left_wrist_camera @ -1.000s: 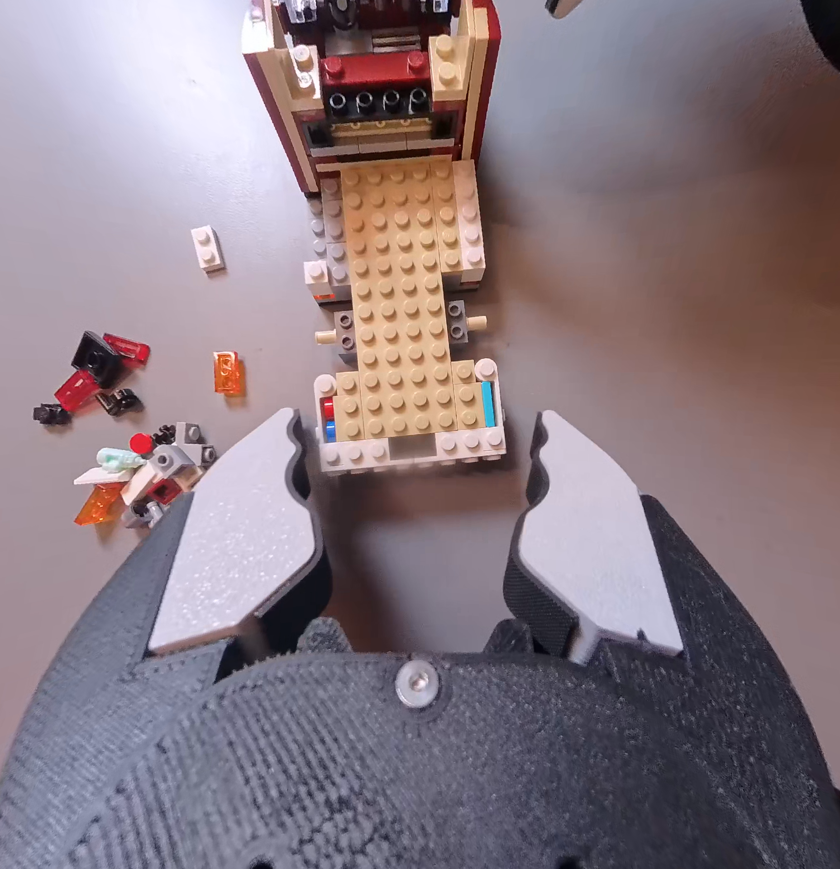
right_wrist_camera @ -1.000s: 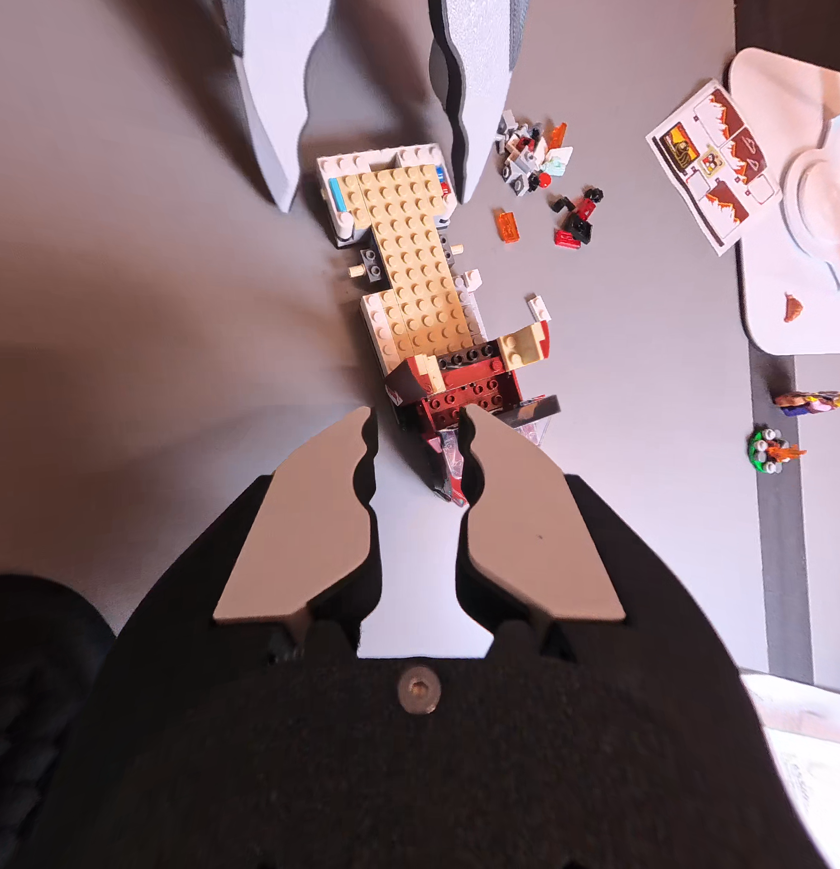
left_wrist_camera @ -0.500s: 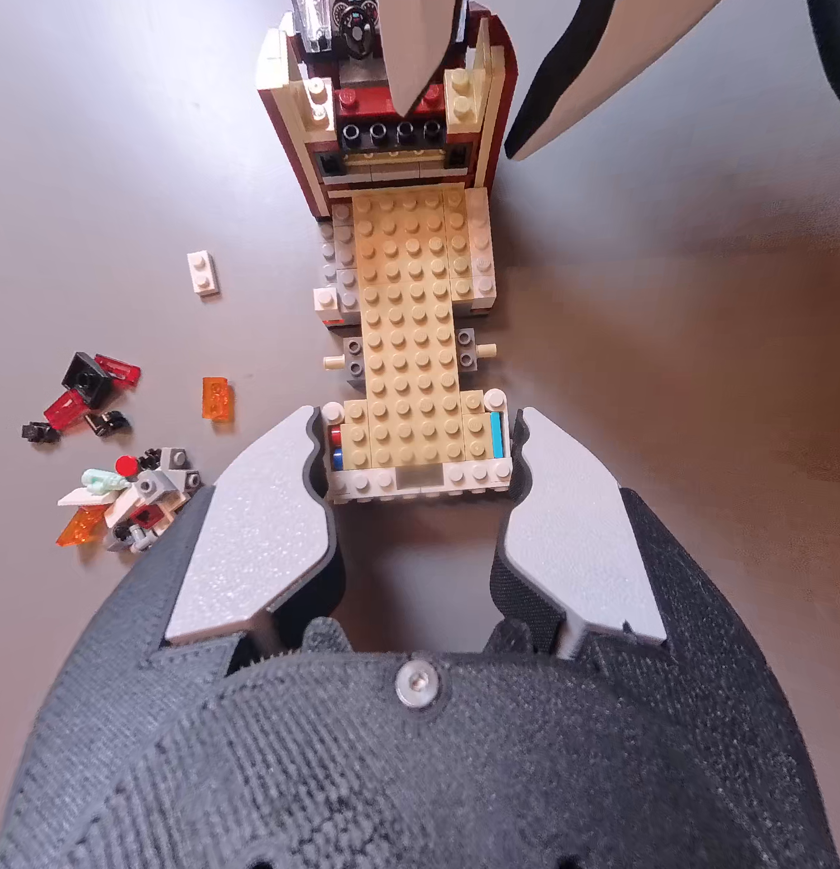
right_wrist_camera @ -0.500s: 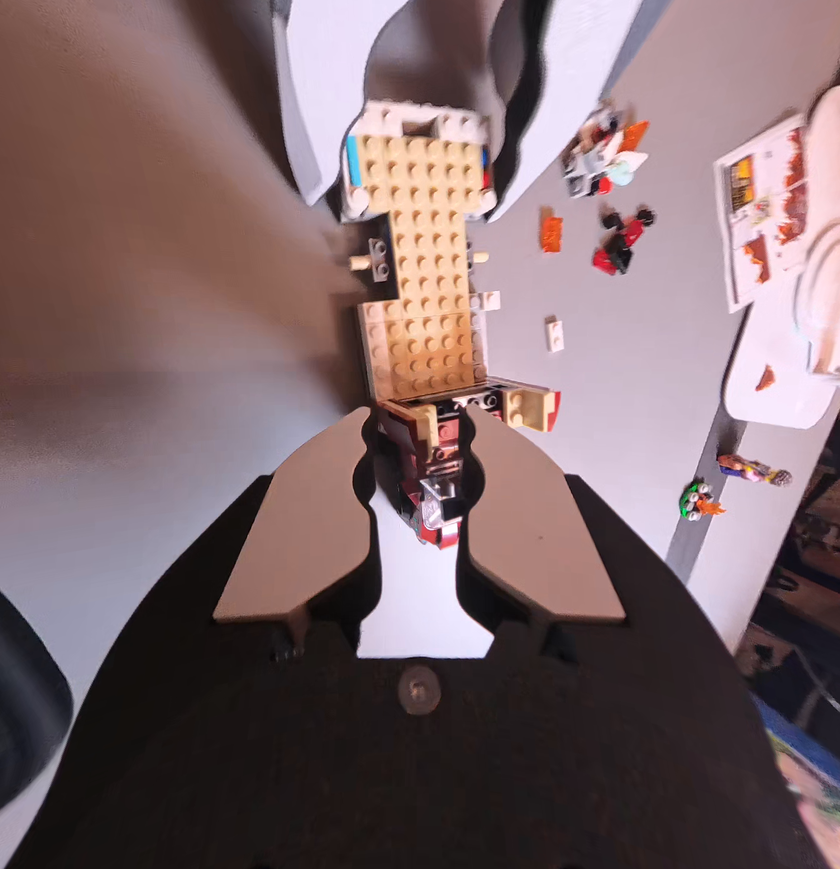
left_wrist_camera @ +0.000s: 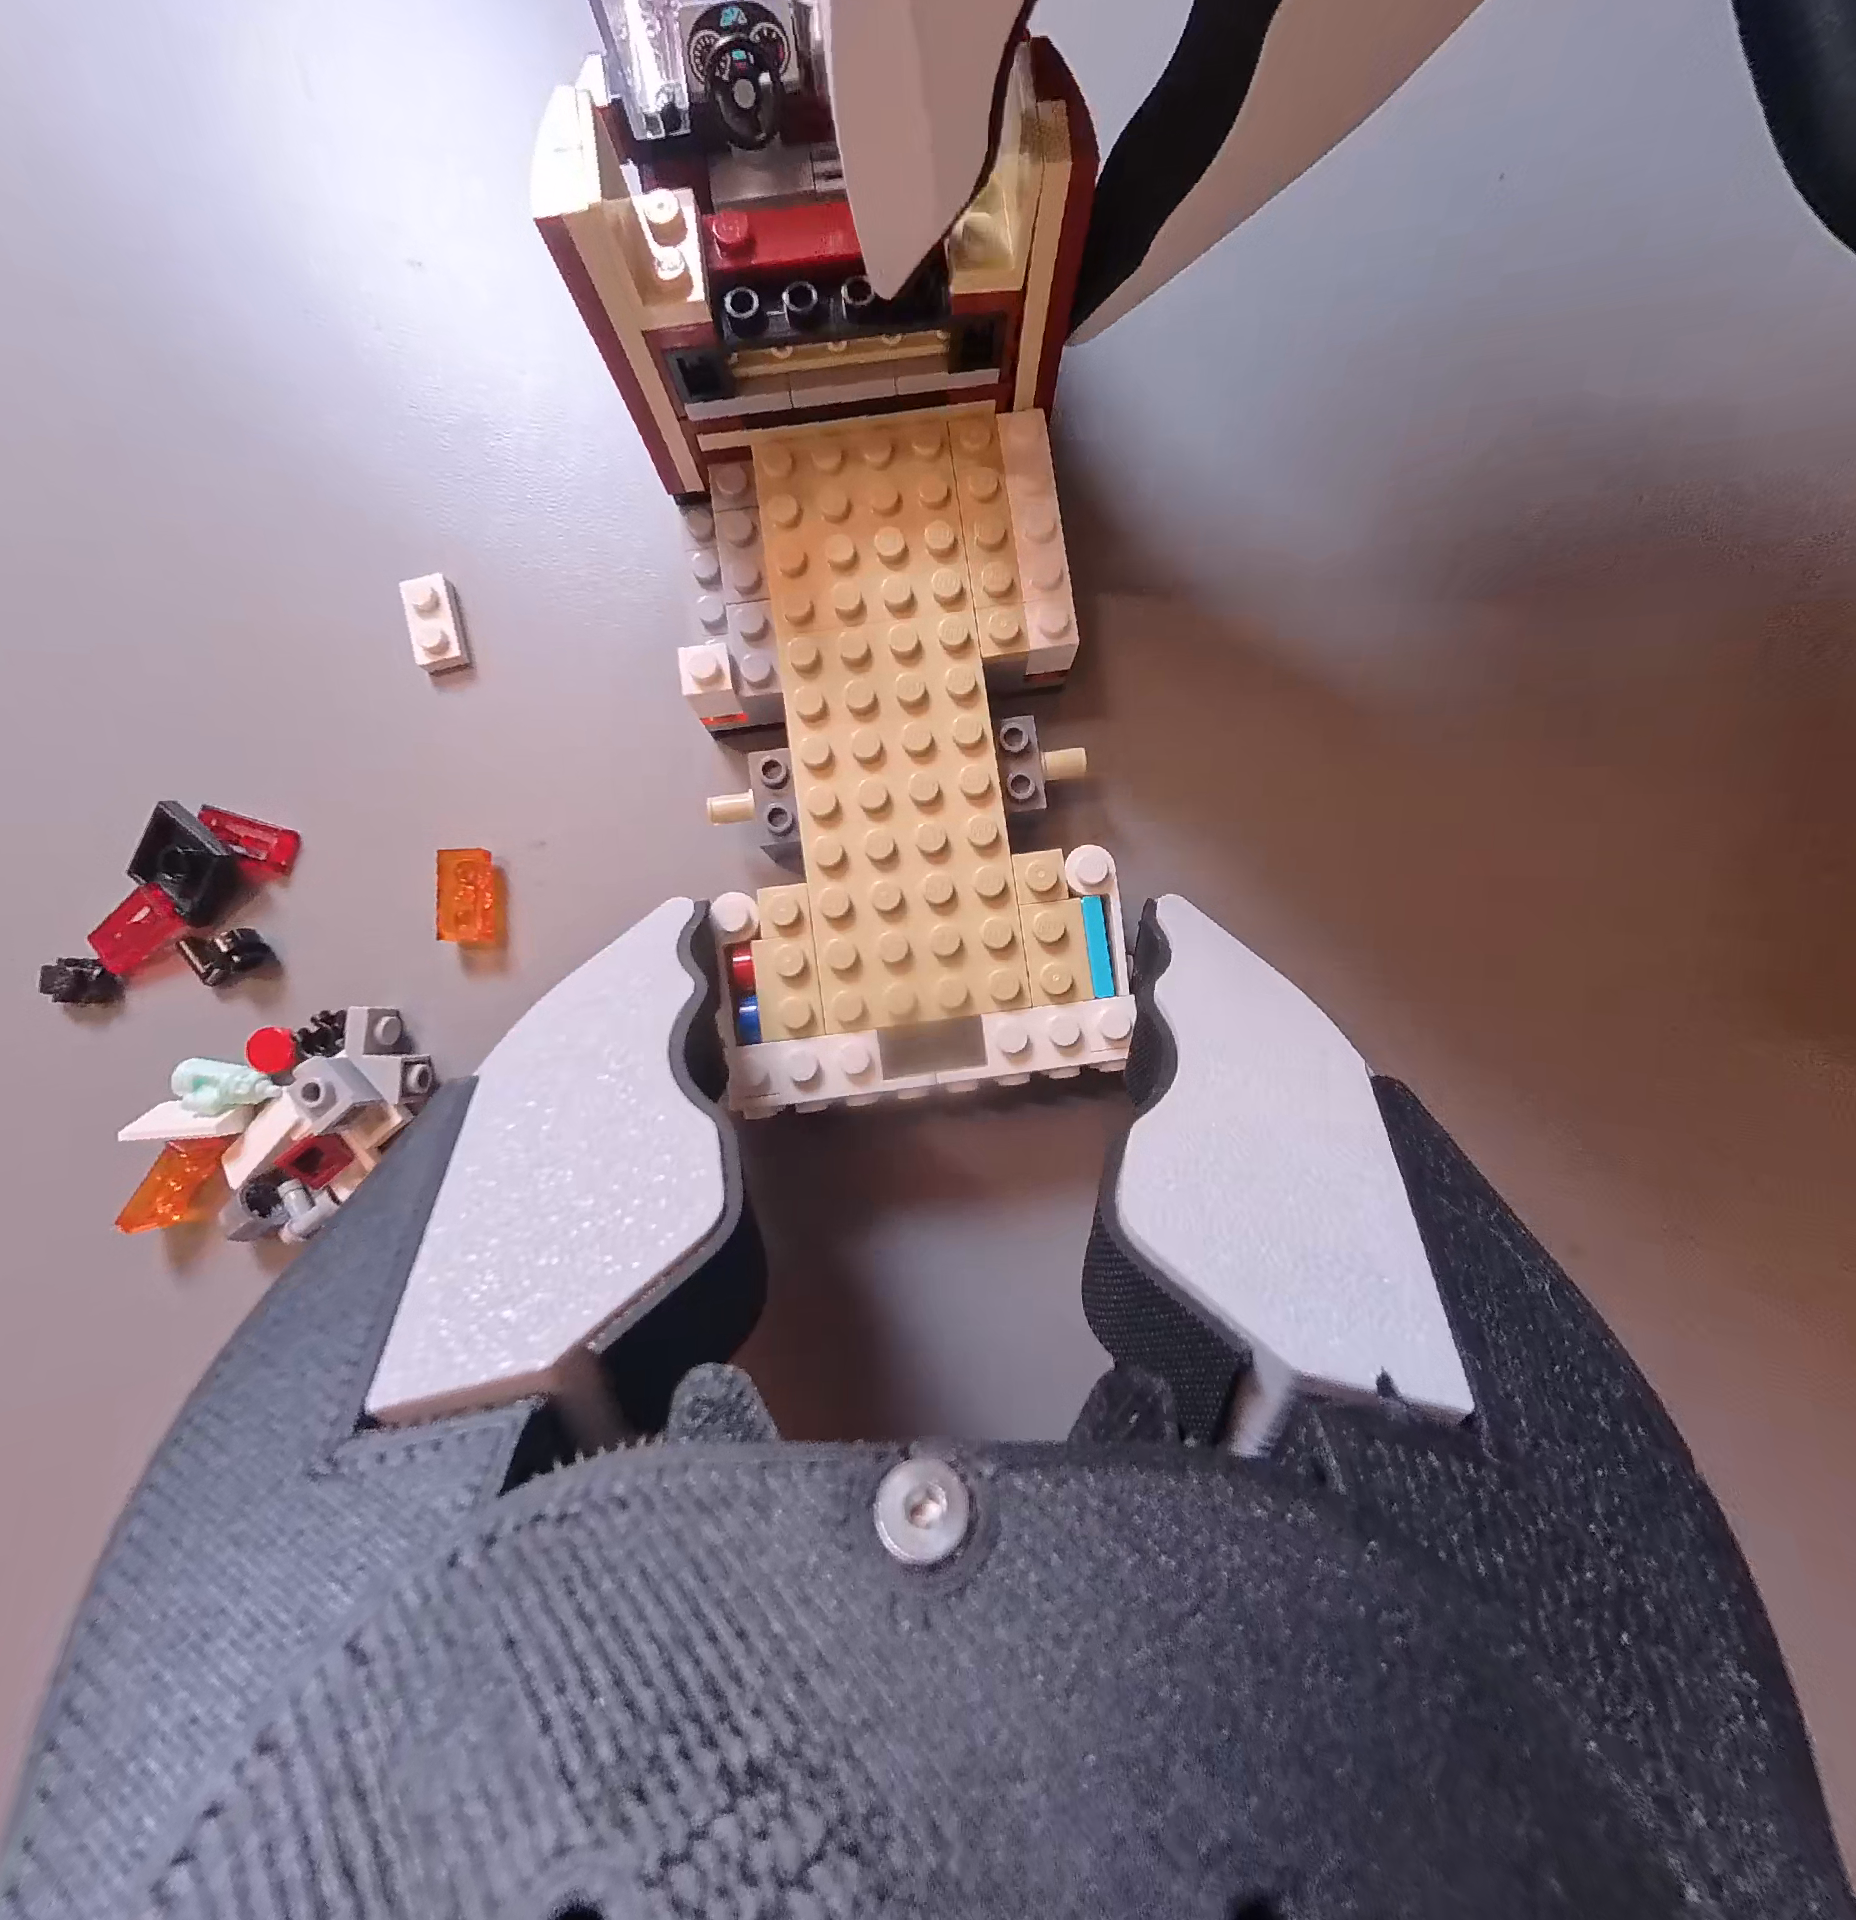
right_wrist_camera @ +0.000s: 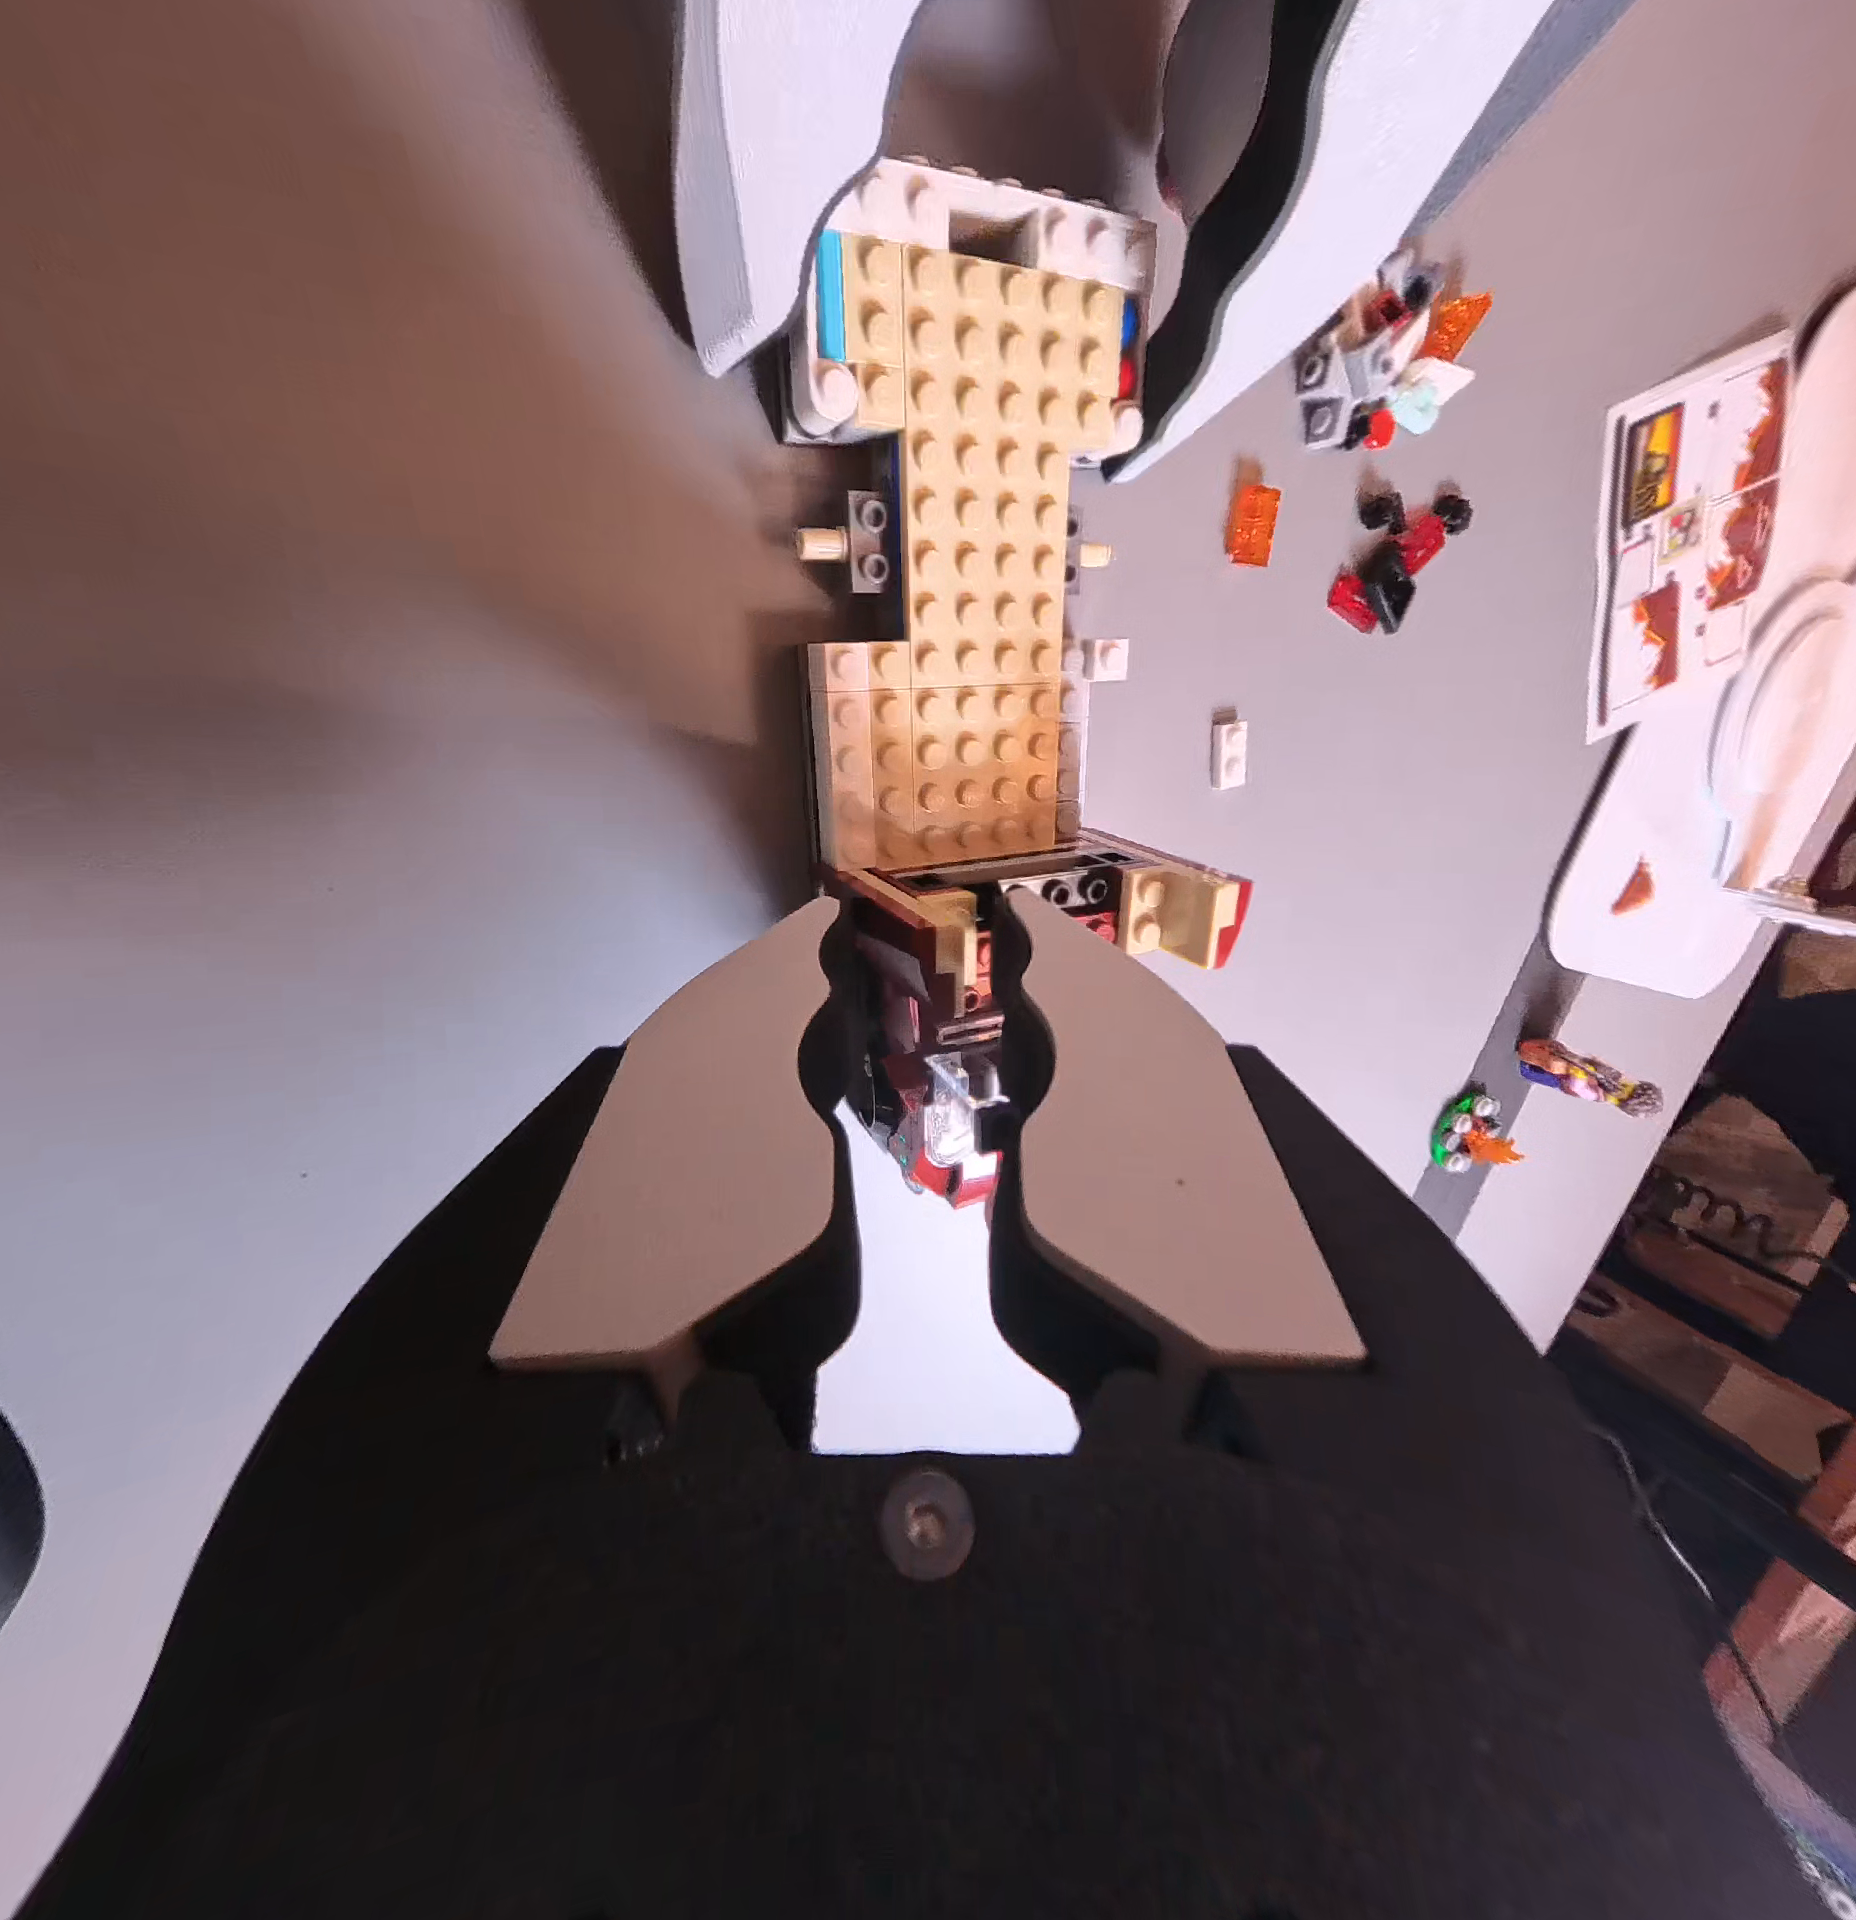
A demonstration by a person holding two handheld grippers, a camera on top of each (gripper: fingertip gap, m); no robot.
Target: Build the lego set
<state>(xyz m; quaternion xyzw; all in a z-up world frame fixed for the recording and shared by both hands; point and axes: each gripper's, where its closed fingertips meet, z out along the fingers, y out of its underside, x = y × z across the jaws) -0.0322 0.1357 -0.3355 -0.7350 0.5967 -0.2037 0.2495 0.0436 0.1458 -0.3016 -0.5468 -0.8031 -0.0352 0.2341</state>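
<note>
Since the earlier frame, my left gripper (left_wrist_camera: pixel 929 997) closed onto the lego truck (left_wrist_camera: pixel 903 727) rear edges; right gripper (right_wrist_camera: pixel 924 935) jaws clamp its cab; surface (left_wrist_camera: pixel 1475 623) alongside clear.

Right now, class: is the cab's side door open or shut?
Open. In the right wrist view the tan-and-red door swings outward from the cab, off its side wall.

Left gripper (left_wrist_camera: pixel 924 997): lower half of frame, its two pale fingers pressed against the sides of the model's near white end.
Lego model (left_wrist_camera: pixel 903 790): centre, long tan studded deck running up to a dark red and cream cab.
Right gripper (left_wrist_camera: pixel 997 260): top, one finger inside the cab, the other outside; grip probably closed, partly hidden.
Loose pieces (left_wrist_camera: pixel 269 1122): left, on the grey table (left_wrist_camera: pixel 1475 675).
White plate (left_wrist_camera: pixel 433 621): upper left, alone.
</note>
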